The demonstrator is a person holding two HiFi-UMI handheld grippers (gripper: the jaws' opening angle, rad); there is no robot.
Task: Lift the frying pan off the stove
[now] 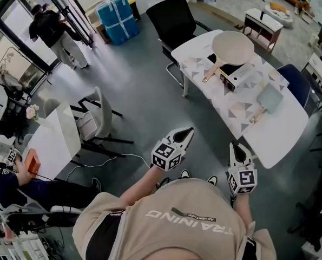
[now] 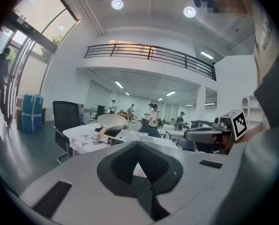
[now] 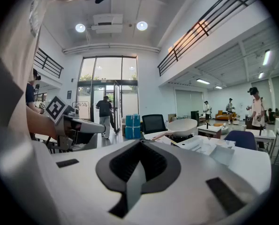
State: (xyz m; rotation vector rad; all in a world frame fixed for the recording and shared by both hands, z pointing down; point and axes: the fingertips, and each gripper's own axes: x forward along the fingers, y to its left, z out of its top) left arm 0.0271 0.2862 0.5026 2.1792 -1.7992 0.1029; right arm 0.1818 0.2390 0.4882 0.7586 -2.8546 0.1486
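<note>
Frying pan: the pale round frying pan point(image 1: 234, 47) sits on a dark stove point(image 1: 226, 69) at the far end of the white bench point(image 1: 280, 137). Its wooden handle point(image 1: 210, 72) sticks out over the bench's left edge.
Stove: the pan hides most of it. It looks like a small portable burner, but I am not sure.
Left gripper point(image 1: 185, 134): jaws fully closed with nothing between them, well apart from the bench.
Right gripper point(image 1: 235, 148): jaws together as well, empty, beside the left one.
Step in hand: the approach; no grasp has been made yet.
Doing it well: open the jaws before arriving, come in across the handle, and close on its middle. Then lift straight up and keep the pan level, because the bowl will probably pull the front down.
Take care: a white box point(image 1: 237, 76) lies just beside the stove, and a square pan point(image 1: 269, 98) lies nearer.
</note>
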